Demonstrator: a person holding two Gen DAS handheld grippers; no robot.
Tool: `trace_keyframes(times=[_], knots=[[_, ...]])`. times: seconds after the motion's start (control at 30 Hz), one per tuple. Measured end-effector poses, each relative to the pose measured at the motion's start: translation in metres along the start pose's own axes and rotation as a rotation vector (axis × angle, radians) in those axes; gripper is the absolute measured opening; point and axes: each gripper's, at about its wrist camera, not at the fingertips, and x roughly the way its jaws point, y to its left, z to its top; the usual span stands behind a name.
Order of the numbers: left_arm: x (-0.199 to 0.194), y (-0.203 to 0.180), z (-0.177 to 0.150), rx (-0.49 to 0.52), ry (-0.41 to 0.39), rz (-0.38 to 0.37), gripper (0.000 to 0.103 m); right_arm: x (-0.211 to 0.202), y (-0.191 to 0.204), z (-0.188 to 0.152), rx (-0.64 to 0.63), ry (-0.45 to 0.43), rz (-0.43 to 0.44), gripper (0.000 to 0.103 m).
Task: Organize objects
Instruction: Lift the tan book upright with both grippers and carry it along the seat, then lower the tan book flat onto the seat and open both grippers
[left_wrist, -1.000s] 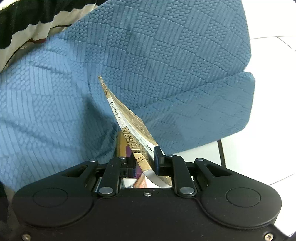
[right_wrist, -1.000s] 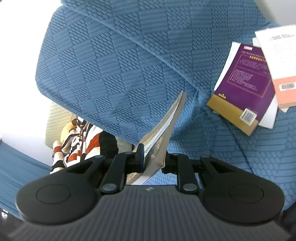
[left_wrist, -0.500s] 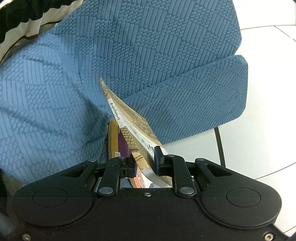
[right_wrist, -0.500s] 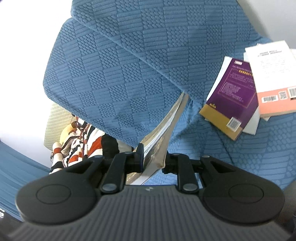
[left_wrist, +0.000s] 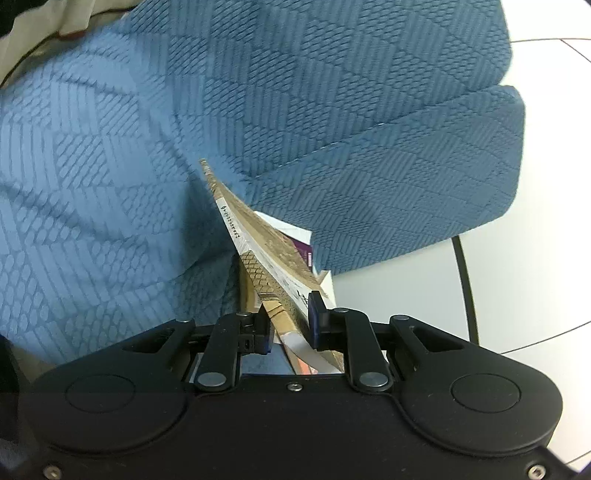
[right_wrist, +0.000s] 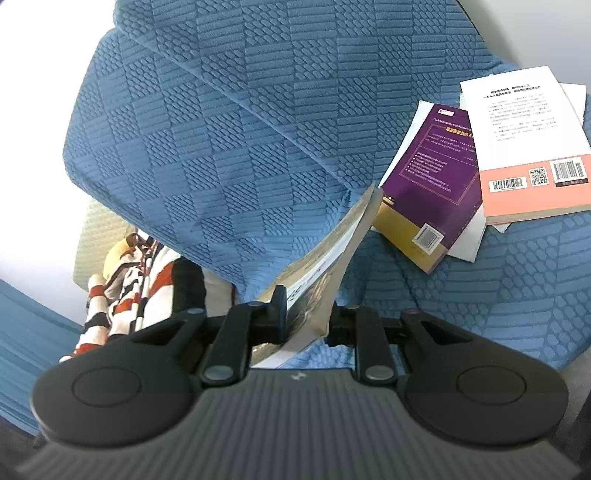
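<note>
Both grippers, left (left_wrist: 290, 321) and right (right_wrist: 306, 314), clamp 1 tan book (left_wrist: 258, 251) over the blue sofa (right_wrist: 258, 110)

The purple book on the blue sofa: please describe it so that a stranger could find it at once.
Look at the blue sofa seat, where a small pile of books lies. The purple book sits in the middle layer, on white sheets and partly under a white-and-salmon book. Only it has a purple cover with a mustard-gold band and one barcode sticker.

Even daylight illuminates both views; overexposed white glare at 3 o'clock left, 10 o'clock right; fisheye edges curve and soften.
</note>
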Motion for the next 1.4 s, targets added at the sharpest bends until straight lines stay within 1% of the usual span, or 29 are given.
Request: trace_keyframes(times=[0.23, 0.33, 0.43, 0.57, 0.63, 0.7, 0.87, 0.93, 1.07, 1.17, 1.3, 1.37, 1.4], knots=[[0.010, 0.026, -0.004, 0.022, 0.028, 0.060, 0.016, 0.019, -0.014, -0.017, -0.023, 0.017, -0.032, 0.022], [0.011, 0.033, -0.008, 0.055, 0.026, 0.089, 0.016, 0.021, -0.014, -0.027, -0.068, 0.013, -0.043, 0.022], [0.007, 0.040, -0.015, 0.084, 0.017, 0.106, 0.015, 0.023, -0.012, -0.037, -0.116, 0.027, -0.055, 0.022], [-0.004, 0.045, -0.020, 0.122, 0.000, 0.136, 0.015, 0.025, -0.008, -0.047, -0.169, 0.042, -0.037, 0.022], [-0.010, 0.045, -0.019, 0.133, -0.012, 0.153, 0.015, 0.028, -0.007, -0.050, -0.183, 0.056, -0.020, 0.022], [-0.011, 0.047, -0.016, 0.146, -0.008, 0.175, 0.015, 0.031, -0.004, -0.054, -0.196, 0.065, -0.015, 0.022], [-0.004, 0.061, -0.011, 0.119, 0.023, 0.220, 0.014, 0.046, -0.006, -0.062, -0.192, 0.100, -0.037, 0.022], [0.003, 0.066, -0.015, 0.132, 0.047, 0.259, 0.015, 0.051, -0.010, -0.066, -0.189, 0.125, -0.064, 0.022], [0.018, 0.077, -0.029, 0.138, 0.100, 0.316, 0.015, 0.063, -0.028, -0.074, -0.126, 0.187, -0.116, 0.022], [0.025, 0.082, -0.034, 0.147, 0.122, 0.359, 0.018, 0.070, -0.038, -0.079, -0.093, 0.217, -0.144, 0.022], [0.029, 0.083, -0.036, 0.164, 0.138, 0.401, 0.024, 0.072, -0.039, -0.085, -0.106, 0.223, -0.165, 0.023], [0.028, 0.081, -0.036, 0.182, 0.135, 0.445, 0.029, 0.072, -0.040, -0.084, -0.102, 0.231, -0.174, 0.025], [0.027, 0.079, -0.036, 0.198, 0.132, 0.466, 0.035, 0.072, -0.040, -0.083, -0.101, 0.236, -0.185, 0.027]])
